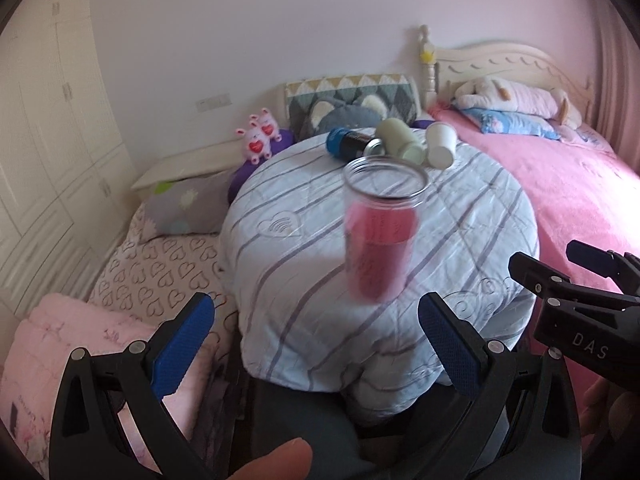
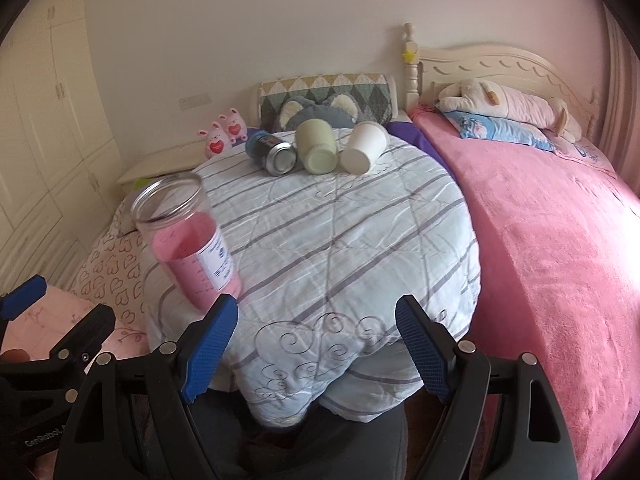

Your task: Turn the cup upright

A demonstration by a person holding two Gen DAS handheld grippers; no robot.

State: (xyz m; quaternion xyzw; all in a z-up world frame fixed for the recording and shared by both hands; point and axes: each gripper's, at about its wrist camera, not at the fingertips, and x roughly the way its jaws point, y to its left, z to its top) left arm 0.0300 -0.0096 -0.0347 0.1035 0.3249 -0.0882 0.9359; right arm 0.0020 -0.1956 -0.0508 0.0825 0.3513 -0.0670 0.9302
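The cup (image 1: 380,236) is a clear jar with a pink label. It stands mouth-up on the striped quilt (image 1: 304,248) that covers a round counter, leaning a little and blurred in the left wrist view. In that view it sits at about 12 o'clock, just beyond the left hand-held gripper (image 1: 320,344), whose blue pads (image 1: 184,344) are spread wide apart with nothing between them. The pads do not touch the cup.

In the right wrist view the cup (image 2: 188,240) is at about 10 o'clock, near the counter's left edge and just past the left pad of the right hand-held gripper (image 2: 320,352). That gripper's fingers also stand wide apart and empty, over the near edge of the quilt (image 2: 340,240).

At the far side of the counter, around 12 o'clock, three things lie on their sides in a row, close together: a blue can (image 2: 271,154), a pale green cup (image 2: 318,152) and a white paper cup (image 2: 364,153).

A pink bed (image 2: 552,240) fills the 3 o'clock side, with a plush toy (image 2: 512,102) by the headboard. Two small pink bunnies (image 2: 224,134) sit at 11 o'clock behind the counter.
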